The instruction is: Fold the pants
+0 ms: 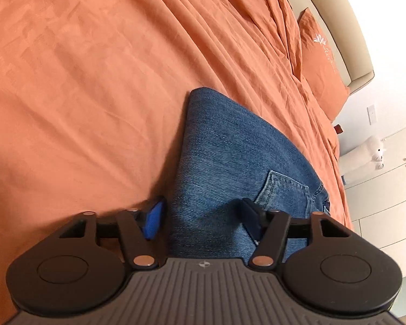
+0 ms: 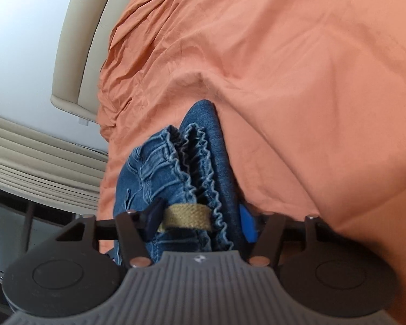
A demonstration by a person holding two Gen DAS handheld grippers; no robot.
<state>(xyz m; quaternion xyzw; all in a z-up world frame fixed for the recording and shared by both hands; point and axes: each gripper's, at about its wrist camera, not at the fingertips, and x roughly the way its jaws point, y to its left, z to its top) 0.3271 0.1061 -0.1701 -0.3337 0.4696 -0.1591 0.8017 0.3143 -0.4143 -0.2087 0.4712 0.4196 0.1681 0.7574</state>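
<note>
Denim pants (image 1: pixel 230 162) lie on the orange bed sheet (image 1: pixel 81 81), long axis running away from me. My left tongs (image 1: pixel 203 216) straddle the folded edge, my right tongs (image 2: pixel 200 222) the gathered waistband (image 2: pixel 192 157); both stand apart around the cloth, not yet pinching. Pillow (image 1: pixel 322 67) is well apart.

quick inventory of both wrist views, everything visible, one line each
jeans: 1, blue denim, on the bed, folded, ruffled elastic waistband toward the right hand-held gripper
tan strap: 1, khaki, at the waistband
bedsheet: 1, orange, wrinkled, under the jeans
pillow: 1, orange with white motif, at the bed head
headboard: 1, beige, behind the pillow
plush toy: 1, white, beside the bed
curtain: 1, beige, left of bed
left hand-held gripper: 1, black, straddling the jeans
right hand-held gripper: 1, black, around the waistband
</note>
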